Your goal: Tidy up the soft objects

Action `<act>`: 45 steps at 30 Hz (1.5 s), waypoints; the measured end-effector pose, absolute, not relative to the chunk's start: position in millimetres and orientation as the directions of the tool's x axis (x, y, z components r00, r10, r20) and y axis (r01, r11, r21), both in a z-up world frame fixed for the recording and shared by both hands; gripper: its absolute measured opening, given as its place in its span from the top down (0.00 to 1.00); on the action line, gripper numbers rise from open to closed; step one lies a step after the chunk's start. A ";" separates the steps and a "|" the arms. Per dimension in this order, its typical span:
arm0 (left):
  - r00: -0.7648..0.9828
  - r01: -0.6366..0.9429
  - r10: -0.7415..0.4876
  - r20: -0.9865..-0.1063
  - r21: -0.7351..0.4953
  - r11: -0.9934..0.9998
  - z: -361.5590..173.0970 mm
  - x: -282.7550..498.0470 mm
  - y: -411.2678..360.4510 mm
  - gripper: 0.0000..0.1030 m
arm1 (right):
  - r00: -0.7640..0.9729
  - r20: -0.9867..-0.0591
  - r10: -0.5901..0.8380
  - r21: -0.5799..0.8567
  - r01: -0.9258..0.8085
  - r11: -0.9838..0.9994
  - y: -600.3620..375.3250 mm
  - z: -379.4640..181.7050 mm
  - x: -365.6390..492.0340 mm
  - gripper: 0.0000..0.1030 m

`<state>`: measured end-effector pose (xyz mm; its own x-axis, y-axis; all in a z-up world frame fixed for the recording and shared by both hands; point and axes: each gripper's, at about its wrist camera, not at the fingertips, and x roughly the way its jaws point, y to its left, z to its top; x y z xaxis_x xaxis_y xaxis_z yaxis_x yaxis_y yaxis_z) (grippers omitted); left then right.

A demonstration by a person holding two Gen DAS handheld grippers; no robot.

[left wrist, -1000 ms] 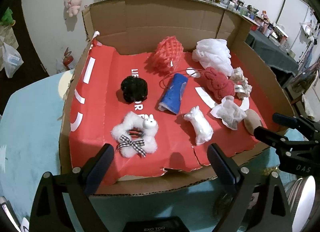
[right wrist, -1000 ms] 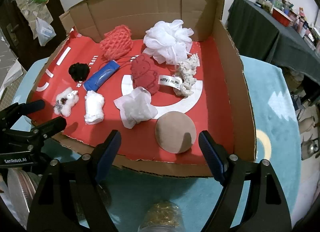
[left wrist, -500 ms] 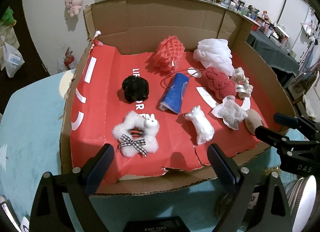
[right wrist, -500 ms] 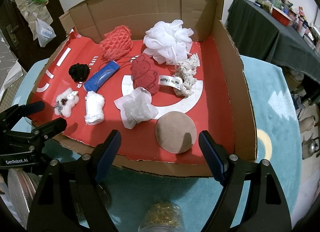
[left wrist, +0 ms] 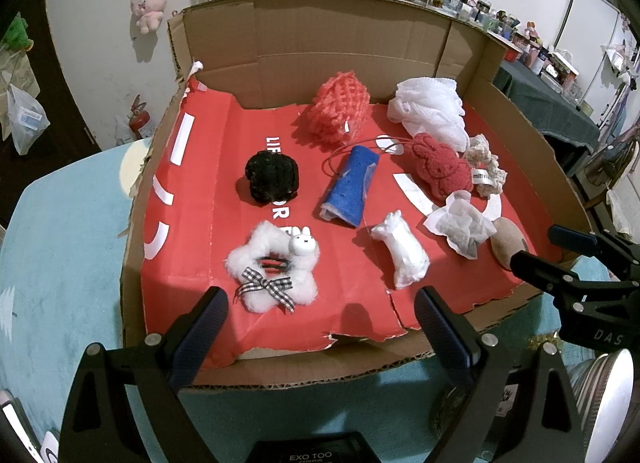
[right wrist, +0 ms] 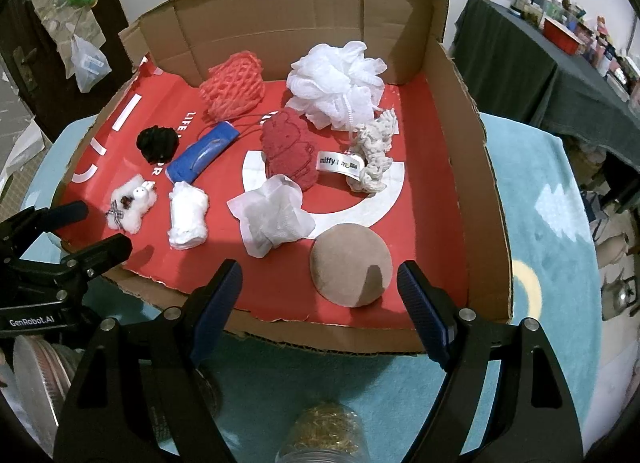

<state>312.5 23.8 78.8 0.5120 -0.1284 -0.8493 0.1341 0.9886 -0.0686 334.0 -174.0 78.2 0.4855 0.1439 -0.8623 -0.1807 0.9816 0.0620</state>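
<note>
An open cardboard box (left wrist: 320, 39) with a red liner holds several soft objects. In the left wrist view I see a white fluffy scrunchie with a bunny and checked bow (left wrist: 274, 265), a black pom (left wrist: 272, 177), a blue roll (left wrist: 351, 187), a small white plush (left wrist: 402, 249), a red mesh sponge (left wrist: 340, 107), a white bath pouf (left wrist: 430, 109) and a red bunny plush (left wrist: 438, 171). The right wrist view adds a brown round pad (right wrist: 351, 265), a white crumpled cloth (right wrist: 272, 217) and a cream rope toy (right wrist: 374, 153). My left gripper (left wrist: 320, 303) is open just before the scrunchie. My right gripper (right wrist: 318, 277) is open, its fingers either side of the brown pad.
The box stands on a teal cloth (right wrist: 532, 199). A jar with gold contents (right wrist: 324, 435) sits under my right gripper. A dark table with clutter (right wrist: 560, 75) stands at the right. Plush toys hang on the wall (left wrist: 146, 3) behind the box.
Both grippers have edged slightly forward toward the box. No object in the box has moved.
</note>
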 end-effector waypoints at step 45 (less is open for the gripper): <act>0.610 0.107 -0.069 -0.790 -0.004 0.994 24.3 115.8 -6.5 0.00 | 0.600 -0.794 0.097 0.040 -0.108 0.993 -191.9 28.0 126.4 0.11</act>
